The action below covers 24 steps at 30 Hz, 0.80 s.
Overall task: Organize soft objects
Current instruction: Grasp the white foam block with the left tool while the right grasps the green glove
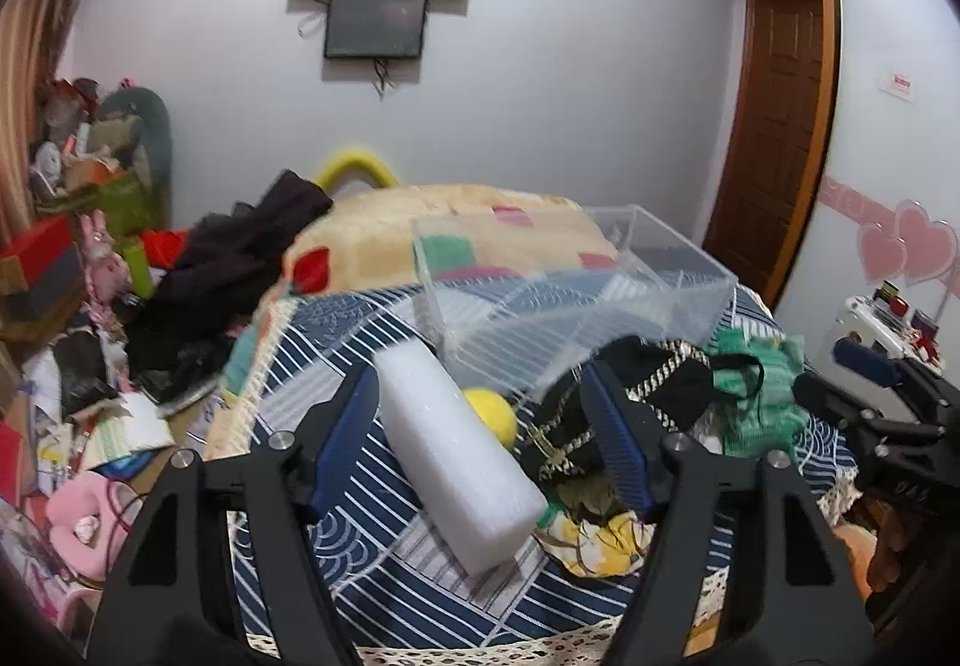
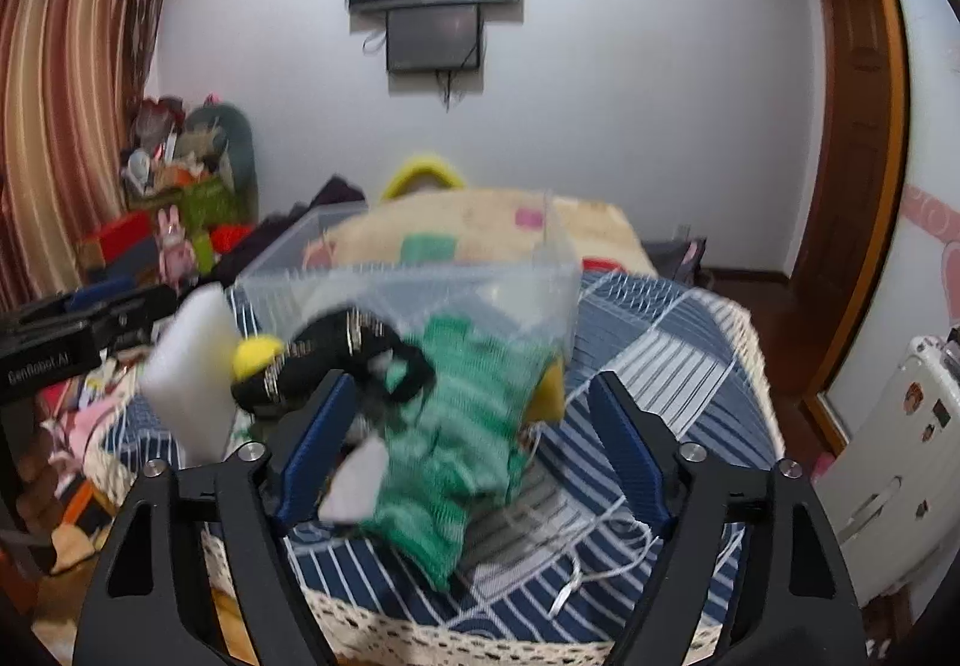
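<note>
On the blue striped bedspread [image 1: 372, 486] lies a white foam block [image 1: 456, 456], between the jaws of my left gripper [image 1: 480, 420]. The jaws stand open, the right pad clear of the block. A yellow ball [image 1: 495, 414] rests just behind the block. A black cloth with gold trim [image 1: 654, 384] and a green knit cloth [image 1: 756, 384] lie to its right. In the right wrist view, my right gripper [image 2: 471, 438] is open around the green knit cloth [image 2: 456, 426], its right pad apart from it. A clear plastic box [image 2: 420, 282] stands behind the heap.
A folded cream blanket [image 1: 456, 222] sits behind the box. Dark clothes [image 1: 240, 258] pile up at the bed's left side, above a cluttered floor [image 1: 90, 426]. A yellow sponge-like piece [image 2: 549, 390] shows beside the green cloth. A wardrobe [image 1: 888, 126] and a door [image 1: 768, 126] stand to the right.
</note>
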### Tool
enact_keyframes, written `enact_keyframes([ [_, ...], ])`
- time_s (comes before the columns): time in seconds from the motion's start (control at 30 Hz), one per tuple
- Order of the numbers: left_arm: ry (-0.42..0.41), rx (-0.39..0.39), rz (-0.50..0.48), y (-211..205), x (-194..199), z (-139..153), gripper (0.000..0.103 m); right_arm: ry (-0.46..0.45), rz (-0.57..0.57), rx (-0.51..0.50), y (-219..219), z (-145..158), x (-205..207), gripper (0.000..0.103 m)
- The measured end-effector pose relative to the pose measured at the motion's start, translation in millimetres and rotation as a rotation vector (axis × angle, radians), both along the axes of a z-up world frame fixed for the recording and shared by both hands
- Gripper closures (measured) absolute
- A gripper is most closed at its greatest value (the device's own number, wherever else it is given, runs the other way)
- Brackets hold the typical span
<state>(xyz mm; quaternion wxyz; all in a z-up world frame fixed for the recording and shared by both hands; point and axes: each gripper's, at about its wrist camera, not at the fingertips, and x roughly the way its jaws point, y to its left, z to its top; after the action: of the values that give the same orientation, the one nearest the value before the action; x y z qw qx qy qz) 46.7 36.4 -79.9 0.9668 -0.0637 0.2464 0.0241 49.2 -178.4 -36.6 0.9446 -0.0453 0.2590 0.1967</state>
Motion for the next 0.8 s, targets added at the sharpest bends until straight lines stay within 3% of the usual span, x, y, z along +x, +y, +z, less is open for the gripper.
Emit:
enact_keyframes([
  [0.1,0.030,-0.016,-0.019,1,5,-9,0.033,0.057,0.022,-0.013,3,-10,6,0.041],
  [0.17,0.050,-0.024,-0.027,1,8,-14,0.035,0.090,0.045,-0.026,6,-16,9,0.058],
  [0.3,0.075,-0.034,-0.034,2,13,-20,0.036,0.102,0.056,-0.044,10,-19,11,0.067],
  [0.37,0.091,-0.032,-0.027,5,16,-24,0.042,0.103,0.054,-0.038,7,-17,11,0.078],
  [0.43,0.121,-0.042,-0.020,9,20,-30,0.050,0.103,0.050,-0.026,3,-15,11,0.080],
  [0.53,0.129,-0.086,-0.018,18,17,-33,0.053,0.099,0.047,-0.019,2,-14,11,0.086],
  [0.67,0.116,-0.058,0.008,19,12,-28,0.066,0.071,0.040,-0.024,3,-8,7,0.088],
  [0.8,0.121,-0.051,0.028,22,9,-27,0.070,0.038,0.032,-0.018,0,1,4,0.088],
])
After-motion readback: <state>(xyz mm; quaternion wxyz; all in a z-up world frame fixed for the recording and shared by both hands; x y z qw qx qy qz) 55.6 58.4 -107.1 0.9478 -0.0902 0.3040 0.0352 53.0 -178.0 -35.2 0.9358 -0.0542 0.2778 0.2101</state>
